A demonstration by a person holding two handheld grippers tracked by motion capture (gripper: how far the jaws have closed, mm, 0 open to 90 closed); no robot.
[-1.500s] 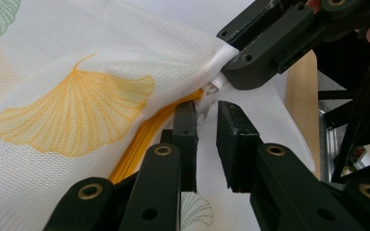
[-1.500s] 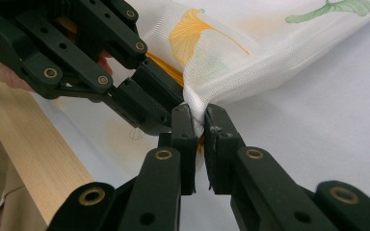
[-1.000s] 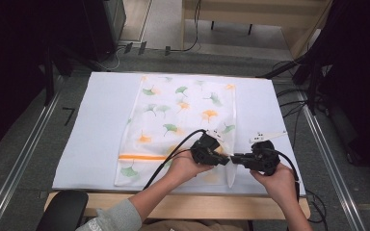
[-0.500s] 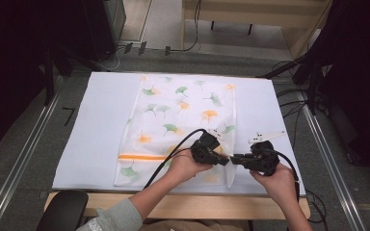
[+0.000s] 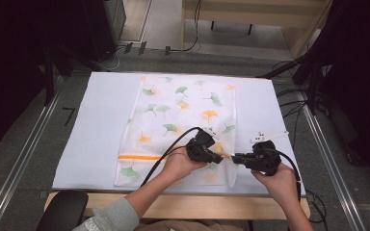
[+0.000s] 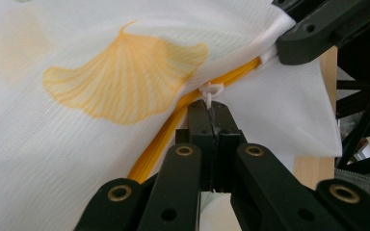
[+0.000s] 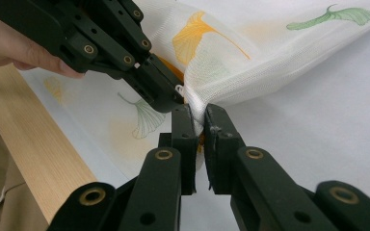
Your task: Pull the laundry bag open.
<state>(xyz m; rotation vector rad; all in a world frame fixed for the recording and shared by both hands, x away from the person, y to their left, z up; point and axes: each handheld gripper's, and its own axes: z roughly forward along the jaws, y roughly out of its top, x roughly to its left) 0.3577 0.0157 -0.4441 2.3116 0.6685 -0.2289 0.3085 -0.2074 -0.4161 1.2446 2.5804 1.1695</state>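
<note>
A white mesh bag (image 5: 188, 115) printed with green and orange ginkgo leaves lies flat on the white table cover (image 5: 91, 125). An orange zipper (image 6: 159, 144) runs across its near end. My left gripper (image 6: 212, 108) is shut on the small white zipper pull (image 6: 211, 90). In the high view the left gripper (image 5: 219, 159) points right, tip to tip with my right gripper (image 5: 236, 157). The right gripper (image 7: 200, 118) is shut on the bunched mesh at the bag's edge (image 7: 195, 103), right beside the left gripper's jaw tips (image 7: 166, 101). The mesh is lifted slightly there.
The table's wooden front edge (image 7: 33, 139) runs close under both hands. Cables (image 5: 294, 110) hang off the right side of the table. A metal rail (image 5: 24, 154) runs along the left. A dark chair part (image 5: 62, 211) sits at the bottom left.
</note>
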